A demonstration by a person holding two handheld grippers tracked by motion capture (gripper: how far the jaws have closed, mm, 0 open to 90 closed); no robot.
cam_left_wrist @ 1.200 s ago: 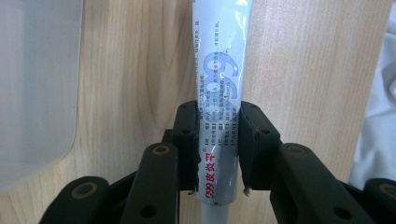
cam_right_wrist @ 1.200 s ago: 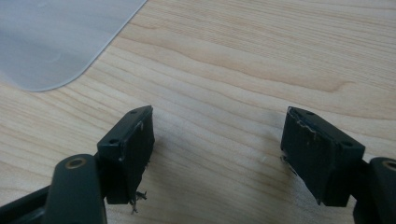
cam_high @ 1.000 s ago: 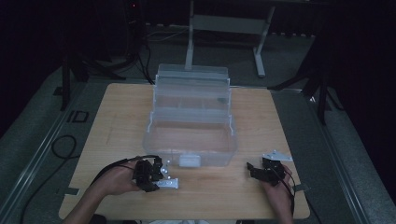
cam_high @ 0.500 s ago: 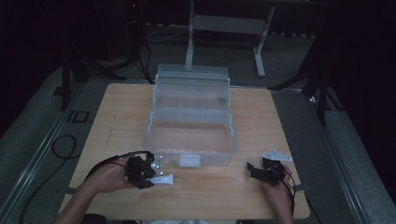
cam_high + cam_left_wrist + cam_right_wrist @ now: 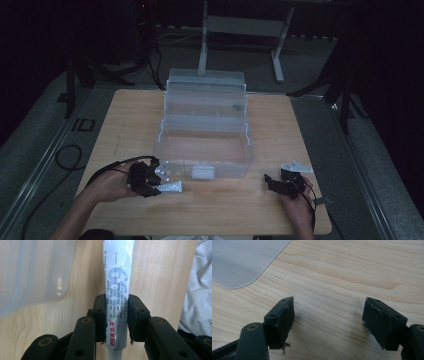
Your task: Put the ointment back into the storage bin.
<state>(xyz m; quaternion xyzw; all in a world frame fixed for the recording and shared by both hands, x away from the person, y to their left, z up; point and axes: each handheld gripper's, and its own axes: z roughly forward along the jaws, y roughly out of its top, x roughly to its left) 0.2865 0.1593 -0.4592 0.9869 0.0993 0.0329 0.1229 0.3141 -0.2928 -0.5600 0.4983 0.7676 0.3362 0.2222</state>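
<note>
Left gripper view: left tool [image 5: 117, 322] clamped on silver ointment tube [image 5: 117, 290] beside clear box [image 5: 32, 272]; right tool [image 5: 328, 322] spread wide over desk [image 5: 352, 270].

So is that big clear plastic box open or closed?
Open. The clear box has its lid swung back upright and upper trays stepped back, leaving the bottom bin uncovered; it looks empty.

The table [image 5: 150, 110] is showing pale, light-brown wood with darker grain lines running along it. The storage box [image 5: 202, 135] is looking clear and faintly bluish, with a white label on its front. The tube [image 5: 117, 290] is gleaming silver-white, carrying red characters, small dark print and a pale purple-blue "999". Both the left hand-held gripper [image 5: 116, 315] and the right hand-held gripper [image 5: 328, 322] are showing matte black.
</note>
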